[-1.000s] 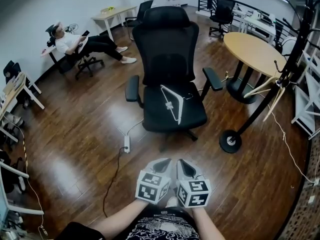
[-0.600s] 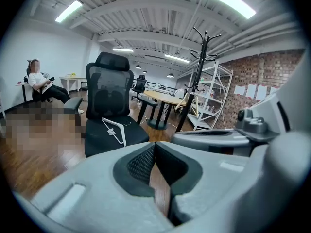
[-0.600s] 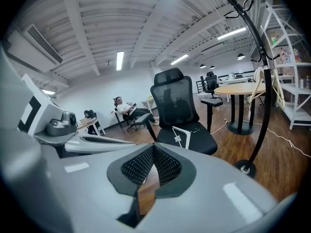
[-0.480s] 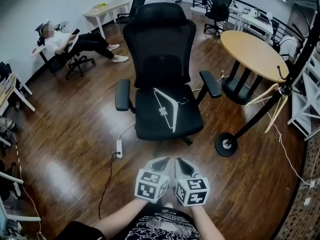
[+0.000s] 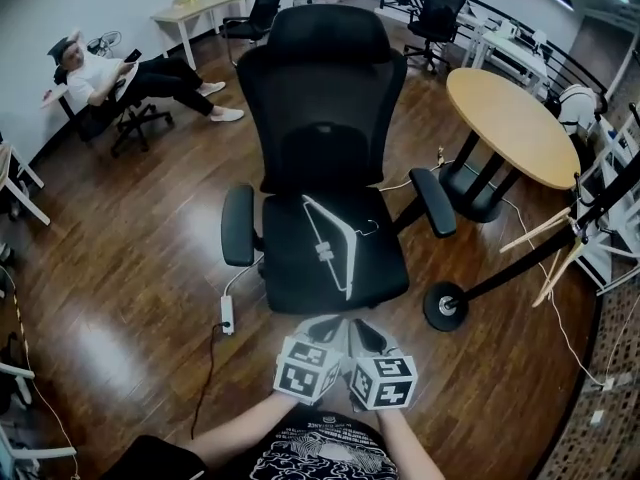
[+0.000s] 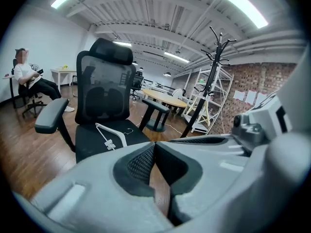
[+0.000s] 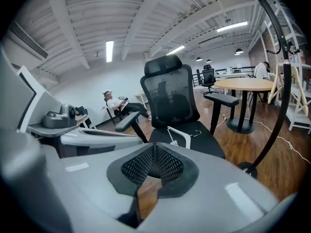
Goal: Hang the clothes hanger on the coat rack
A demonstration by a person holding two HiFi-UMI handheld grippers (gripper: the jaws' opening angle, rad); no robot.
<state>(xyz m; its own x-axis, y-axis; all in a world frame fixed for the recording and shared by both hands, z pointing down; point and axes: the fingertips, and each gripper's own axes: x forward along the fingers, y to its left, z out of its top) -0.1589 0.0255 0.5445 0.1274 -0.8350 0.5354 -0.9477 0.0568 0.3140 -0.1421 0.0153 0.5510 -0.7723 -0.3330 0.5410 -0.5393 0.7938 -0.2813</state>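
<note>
A white clothes hanger (image 5: 330, 240) lies flat on the seat of a black office chair (image 5: 325, 128), its wire hook toward the right armrest. The hanger (image 6: 111, 137) shows on the seat in the left gripper view, and the hanger (image 7: 181, 136) in the right gripper view too. The black coat rack (image 5: 560, 258) leans at the right, its round base (image 5: 444, 305) on the floor. My left gripper (image 5: 322, 325) and right gripper (image 5: 362, 329) hang side by side just short of the seat's front edge. Both are shut and hold nothing.
A round wooden table (image 5: 510, 123) stands behind the coat rack. Wooden hangers (image 5: 552, 248) dangle from the rack. A power strip (image 5: 227, 316) and its cable lie on the wood floor left of the chair. A person (image 5: 105, 78) sits in a chair at far left.
Both grippers and the head camera have advanced toward the chair, which now looms larger and nearer. The hanger stays on the seat. The jaws stay shut.
</note>
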